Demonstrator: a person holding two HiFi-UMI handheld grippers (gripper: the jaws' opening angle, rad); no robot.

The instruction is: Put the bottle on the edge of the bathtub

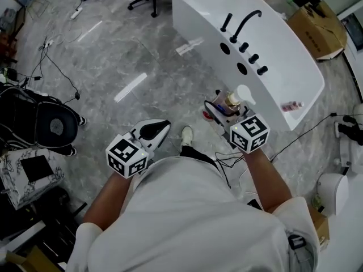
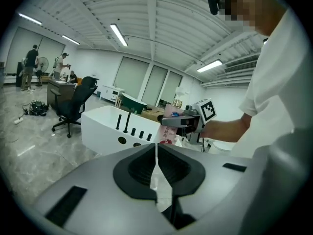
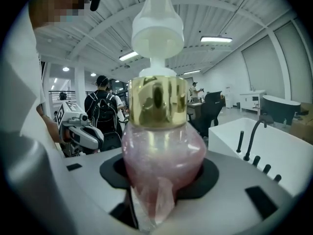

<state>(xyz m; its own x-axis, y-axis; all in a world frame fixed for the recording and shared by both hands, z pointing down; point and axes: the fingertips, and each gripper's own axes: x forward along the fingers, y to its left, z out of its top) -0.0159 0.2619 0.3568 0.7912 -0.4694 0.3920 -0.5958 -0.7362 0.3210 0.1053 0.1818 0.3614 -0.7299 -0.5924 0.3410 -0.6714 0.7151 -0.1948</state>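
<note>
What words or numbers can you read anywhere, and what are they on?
No text here can be read.
Pink pump bottle with gold collar: its label has print, too blurred to read.
Small bottle lying in the white bathtub: label too small to read.
Black-and-white marker cubes: square patterns only, no letters or numbers.

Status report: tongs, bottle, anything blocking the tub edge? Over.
Left tongs shut, empty. Right tongs shut on pink pump bottle, short of the bathtub. Faucet and knobs take part of the near rim.
</note>
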